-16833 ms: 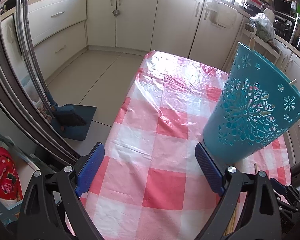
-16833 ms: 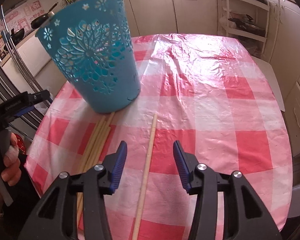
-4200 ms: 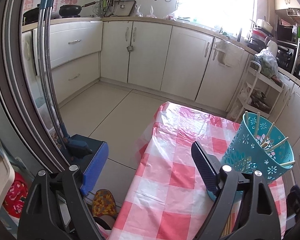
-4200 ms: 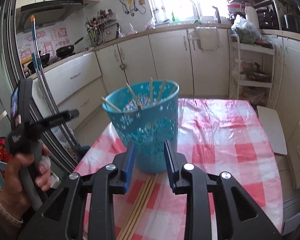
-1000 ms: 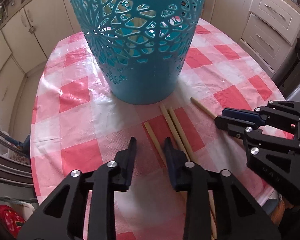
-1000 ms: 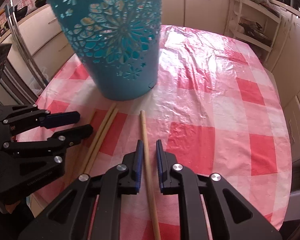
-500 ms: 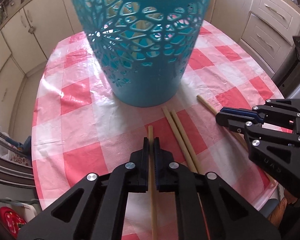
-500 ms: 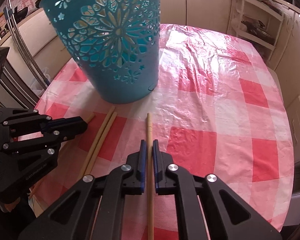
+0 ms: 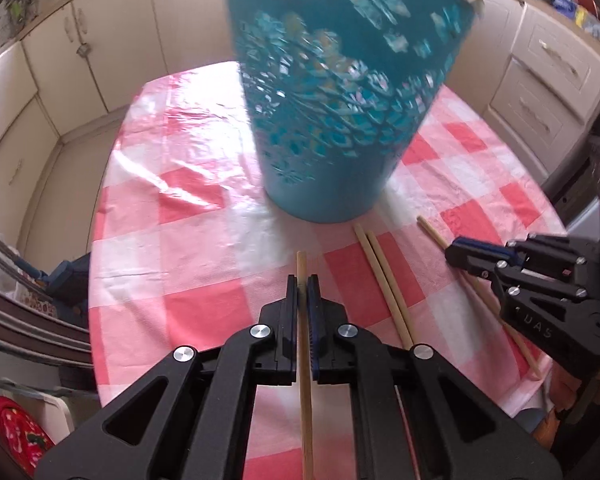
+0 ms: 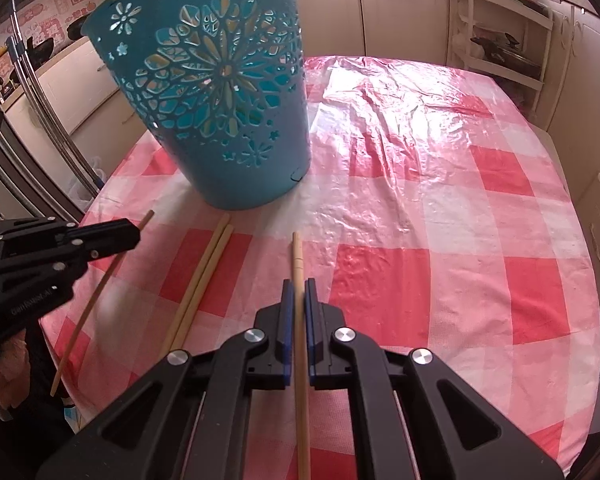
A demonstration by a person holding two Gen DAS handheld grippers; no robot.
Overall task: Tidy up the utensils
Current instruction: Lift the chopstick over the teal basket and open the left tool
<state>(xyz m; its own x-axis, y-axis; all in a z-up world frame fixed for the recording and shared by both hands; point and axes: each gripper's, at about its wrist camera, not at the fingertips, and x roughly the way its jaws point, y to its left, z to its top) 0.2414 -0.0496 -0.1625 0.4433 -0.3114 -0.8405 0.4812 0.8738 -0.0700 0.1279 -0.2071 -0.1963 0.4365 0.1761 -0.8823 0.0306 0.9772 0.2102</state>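
Note:
A teal cut-out basket (image 9: 340, 120) (image 10: 228, 100) stands upright on the red-and-white checked tablecloth (image 10: 460, 220), with several chopsticks showing through its holes. My left gripper (image 9: 302, 284) (image 10: 130, 232) is shut on a wooden chopstick (image 9: 305, 360) (image 10: 100, 280) and holds it slanted, just off the cloth. My right gripper (image 10: 298, 286) (image 9: 454, 250) is shut on another chopstick (image 10: 300, 360) (image 9: 432, 232), in front of the basket. A pair of chopsticks (image 9: 380, 272) (image 10: 204, 276) lies on the cloth between the two grippers.
Cream kitchen cabinets (image 9: 80, 60) surround the table. A white shelf rack (image 10: 500, 40) stands behind it on the right. Chrome poles (image 10: 44, 112) rise past the table's left edge. A hand (image 10: 8, 356) holds the left gripper's handle.
Both grippers have closed, each on a chopstick that lay between its fingers. The left gripper has since risen a little with its chopstick; the right has stayed in place.

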